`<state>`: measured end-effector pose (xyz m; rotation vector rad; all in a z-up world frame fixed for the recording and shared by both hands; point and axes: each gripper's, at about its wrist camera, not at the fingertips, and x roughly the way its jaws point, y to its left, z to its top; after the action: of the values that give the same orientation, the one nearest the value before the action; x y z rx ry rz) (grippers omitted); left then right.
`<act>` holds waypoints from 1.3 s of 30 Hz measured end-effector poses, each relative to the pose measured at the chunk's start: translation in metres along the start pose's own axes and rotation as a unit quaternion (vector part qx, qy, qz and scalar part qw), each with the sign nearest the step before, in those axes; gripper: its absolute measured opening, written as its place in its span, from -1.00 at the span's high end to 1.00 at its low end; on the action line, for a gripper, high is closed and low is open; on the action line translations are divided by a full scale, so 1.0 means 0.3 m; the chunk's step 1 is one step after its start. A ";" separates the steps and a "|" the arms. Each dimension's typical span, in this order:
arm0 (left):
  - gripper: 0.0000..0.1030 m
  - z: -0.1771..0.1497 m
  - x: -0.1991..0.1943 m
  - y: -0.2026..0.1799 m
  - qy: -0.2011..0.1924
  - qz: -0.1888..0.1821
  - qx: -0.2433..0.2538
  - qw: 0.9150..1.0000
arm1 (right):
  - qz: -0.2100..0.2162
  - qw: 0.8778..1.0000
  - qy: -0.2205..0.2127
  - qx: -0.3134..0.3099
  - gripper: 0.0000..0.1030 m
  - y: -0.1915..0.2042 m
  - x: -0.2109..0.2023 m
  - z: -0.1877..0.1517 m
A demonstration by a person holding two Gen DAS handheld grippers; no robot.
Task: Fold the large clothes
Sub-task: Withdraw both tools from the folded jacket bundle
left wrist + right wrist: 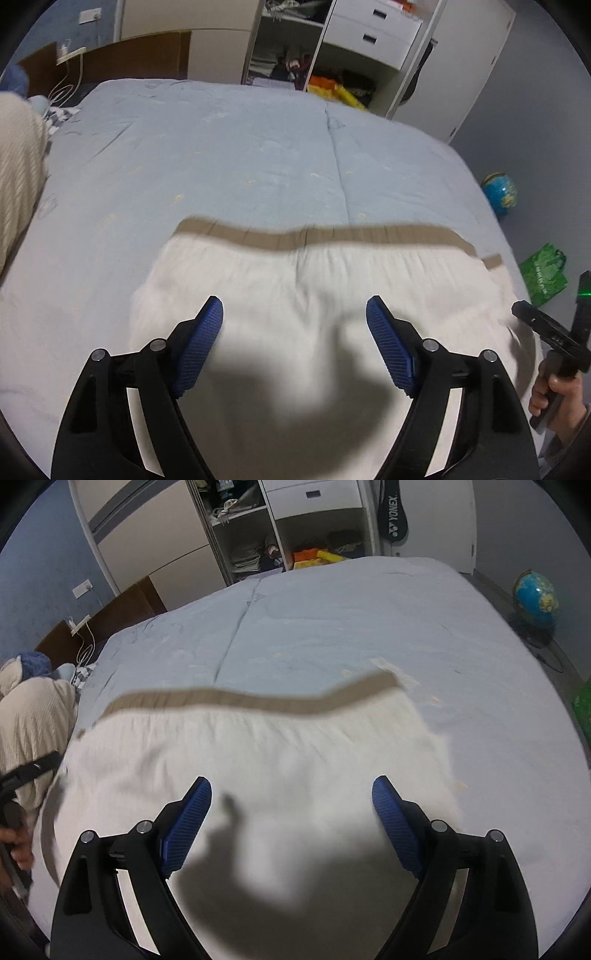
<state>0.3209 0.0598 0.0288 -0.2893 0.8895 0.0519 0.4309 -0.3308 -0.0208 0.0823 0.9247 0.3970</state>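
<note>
A large white garment with a tan band along its far edge lies spread on the light blue bed. It also shows in the right wrist view, with the tan band across its far edge. My left gripper is open and empty, held above the garment's near part. My right gripper is open and empty, also above the garment. The right gripper's body shows at the right edge of the left wrist view.
A cream knitted blanket lies at the bed's left side. An open wardrobe with shelves and drawers stands behind the bed. A globe and a green bag sit on the floor to the right.
</note>
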 end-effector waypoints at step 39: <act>-0.87 -0.709 -0.477 0.088 0.007 0.065 0.069 0.995 | -0.016 0.999 0.034 0.019 -0.66 -0.126 -0.496 -0.583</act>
<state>0.0649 0.0385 0.0070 -0.1027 0.9198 0.1082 0.2243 -0.4377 -0.0222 0.0888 0.9988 0.3537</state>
